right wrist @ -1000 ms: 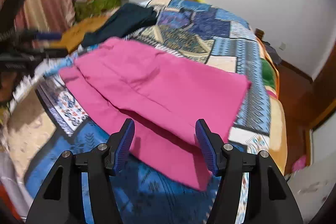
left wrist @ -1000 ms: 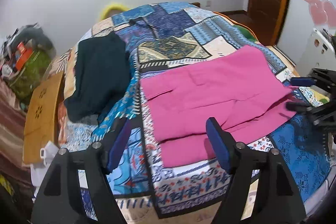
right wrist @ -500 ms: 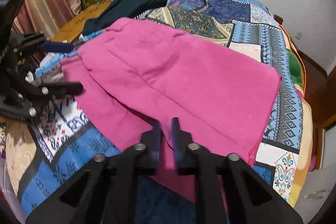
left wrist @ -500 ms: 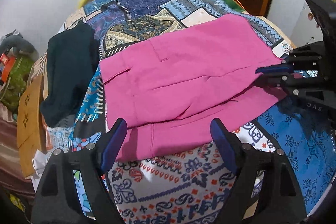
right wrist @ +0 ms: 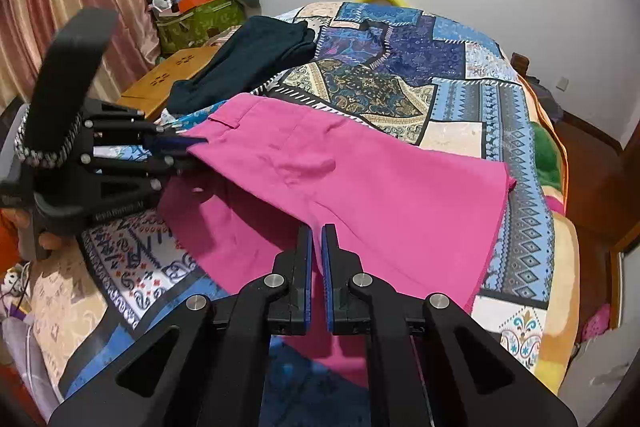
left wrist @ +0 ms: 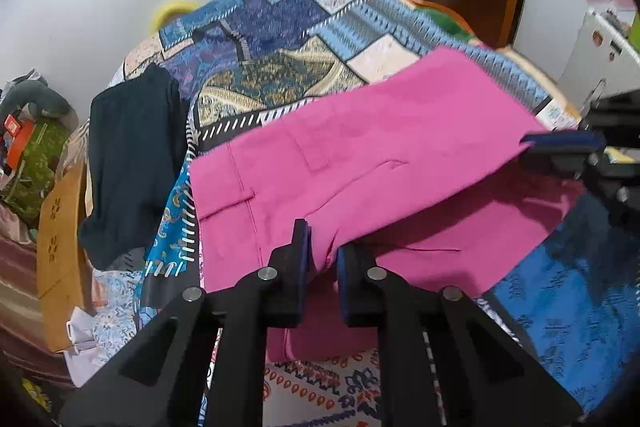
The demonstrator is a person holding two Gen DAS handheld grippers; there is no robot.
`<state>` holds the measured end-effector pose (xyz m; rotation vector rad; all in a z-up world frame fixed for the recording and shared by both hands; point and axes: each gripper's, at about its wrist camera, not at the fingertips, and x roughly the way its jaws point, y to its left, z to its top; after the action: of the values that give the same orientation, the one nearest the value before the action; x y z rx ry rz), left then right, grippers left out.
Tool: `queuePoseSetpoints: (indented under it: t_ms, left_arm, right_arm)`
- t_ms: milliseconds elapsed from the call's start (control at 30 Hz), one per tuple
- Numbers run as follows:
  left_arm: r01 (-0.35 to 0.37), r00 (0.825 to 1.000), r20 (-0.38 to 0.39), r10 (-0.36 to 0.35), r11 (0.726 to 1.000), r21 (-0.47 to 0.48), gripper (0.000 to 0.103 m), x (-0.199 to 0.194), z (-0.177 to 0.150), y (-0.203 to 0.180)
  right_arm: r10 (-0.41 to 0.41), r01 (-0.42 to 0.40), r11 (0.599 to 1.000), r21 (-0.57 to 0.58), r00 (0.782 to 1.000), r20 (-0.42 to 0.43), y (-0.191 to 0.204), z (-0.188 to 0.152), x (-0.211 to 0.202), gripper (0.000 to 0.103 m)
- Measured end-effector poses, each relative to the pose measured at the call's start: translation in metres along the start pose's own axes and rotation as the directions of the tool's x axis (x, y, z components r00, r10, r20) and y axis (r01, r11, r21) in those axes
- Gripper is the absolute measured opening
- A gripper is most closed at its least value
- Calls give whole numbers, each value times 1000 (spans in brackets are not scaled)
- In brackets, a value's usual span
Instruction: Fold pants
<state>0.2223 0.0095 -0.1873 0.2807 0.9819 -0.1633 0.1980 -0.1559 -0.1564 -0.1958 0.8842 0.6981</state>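
I had both grippers pinching the near edge of the pants [left wrist: 360, 155] on the bed [left wrist: 280, 39], so the upper layer could be carried over as one straight edge. The left gripper [left wrist: 322, 259] had its jaws closed on the cloth near the waistband; the right gripper [right wrist: 317, 255] had its jaws closed on it nearer the hem. The pants were bright pink and smooth, top layer raised off the one beneath.
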Motion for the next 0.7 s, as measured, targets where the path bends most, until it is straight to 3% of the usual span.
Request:
queuePoseSetpoints:
  t_ms: [133,267,600,700]
  left_arm:
    - [15,1000,24,-15,1000,25,12,-17,-7,-7]
    - [30,1000,-3,-30,999,45,12,-17,-17,-14]
    - [28,999,-19,-28,1000,-14,13,-18,-34,-19]
    - [54,998,-29,-54,998,-15,17,-24,-37,-16]
  right_arm:
    - [10,-10,1000,-4,1000,5,4,-8,-10,4]
    - [13,-13,1000,3,1000,1,6,-17,-14,4]
    - [33,-30,998,57,998,-46,10,-42,-7,7]
    - [21,-20,998,63,1000,-12,11,-43,-20,7]
